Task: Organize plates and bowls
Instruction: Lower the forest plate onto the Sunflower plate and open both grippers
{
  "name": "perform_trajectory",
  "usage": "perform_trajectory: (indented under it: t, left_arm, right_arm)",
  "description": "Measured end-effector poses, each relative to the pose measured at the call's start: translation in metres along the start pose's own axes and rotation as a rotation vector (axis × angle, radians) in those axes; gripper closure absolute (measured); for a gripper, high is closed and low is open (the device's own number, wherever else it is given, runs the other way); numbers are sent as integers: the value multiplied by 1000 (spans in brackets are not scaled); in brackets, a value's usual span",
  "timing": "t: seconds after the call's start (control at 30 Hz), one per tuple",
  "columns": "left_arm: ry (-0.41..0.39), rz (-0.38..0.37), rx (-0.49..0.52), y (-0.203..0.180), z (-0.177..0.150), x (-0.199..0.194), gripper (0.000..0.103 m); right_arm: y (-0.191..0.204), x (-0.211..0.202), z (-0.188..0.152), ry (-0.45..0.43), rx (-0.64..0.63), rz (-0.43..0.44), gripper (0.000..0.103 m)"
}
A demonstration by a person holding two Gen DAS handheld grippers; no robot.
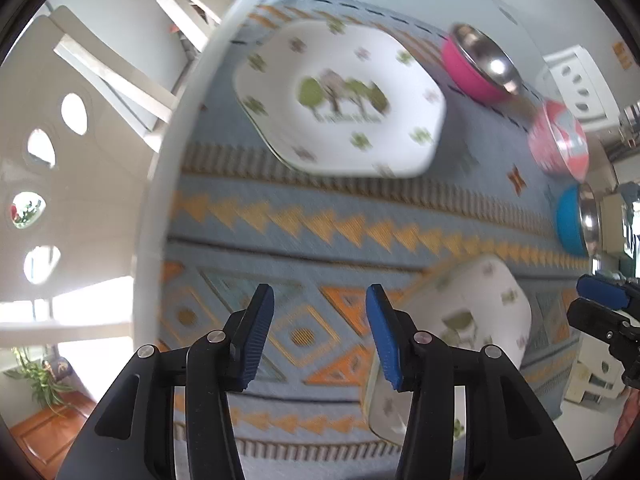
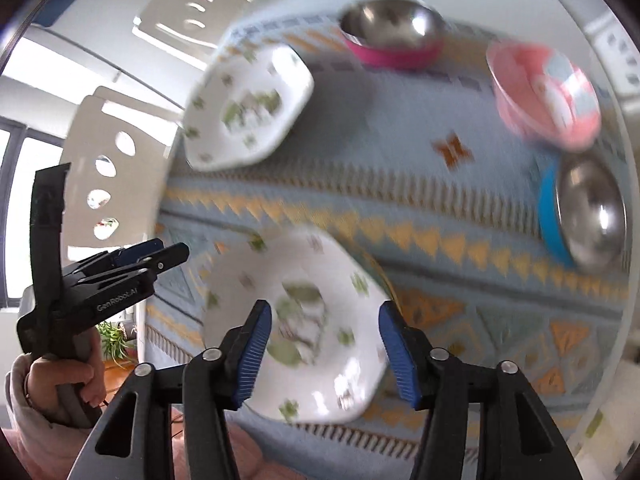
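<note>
- Right gripper (image 2: 324,344) hovers with its jaws spread wide and nothing between them; the near plate (image 2: 296,320) lies just ahead and below, flat on the patterned cloth (image 2: 460,216).
- Left gripper (image 1: 320,332) is likewise wide open and empty, that same plate just off to its right.
- Farther ahead sits the second plate (image 1: 340,100); beyond it the magenta bowl (image 2: 394,34), the pink bowl (image 2: 548,96) and the blue bowl (image 2: 580,212).
- The plate looks rigid, glossy and breakable: likely slick, so pinch the raised rim at one edge, not the face.
</note>
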State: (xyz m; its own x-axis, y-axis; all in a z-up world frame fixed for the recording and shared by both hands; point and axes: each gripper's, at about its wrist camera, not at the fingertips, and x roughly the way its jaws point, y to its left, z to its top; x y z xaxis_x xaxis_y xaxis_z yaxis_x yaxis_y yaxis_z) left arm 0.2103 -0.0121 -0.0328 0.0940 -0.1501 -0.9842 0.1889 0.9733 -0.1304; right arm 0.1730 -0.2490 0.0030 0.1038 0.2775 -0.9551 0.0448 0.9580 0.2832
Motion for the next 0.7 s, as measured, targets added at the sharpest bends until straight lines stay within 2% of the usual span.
perform_trajectory:
  t: [0.1, 0.2, 0.3, 0.47, 0.6, 0.7]
  left_arm:
    - [-13, 16, -25, 14, 20, 0, 57]
    - [-27, 27, -55, 28, 41, -1, 56]
    - [-40, 22, -80, 38, 58, 2, 42]
    - [-50, 17, -100, 47, 83, 16, 42]
    - [-52, 3, -103, 49, 98, 31, 43]
    - [-53, 22, -86, 47, 107, 42, 43]
  right_arm:
    - [14, 5, 27, -7, -39, -12, 48]
    - [25, 16, 54, -8, -39, 26, 48]
    - [31, 27, 77, -16, -37, 48, 47]
    - [33, 52, 106, 3, -12, 74, 47]
    - [32, 69, 123, 11, -7, 38, 47]
    - [26, 82, 132, 23, 5, 14, 47]
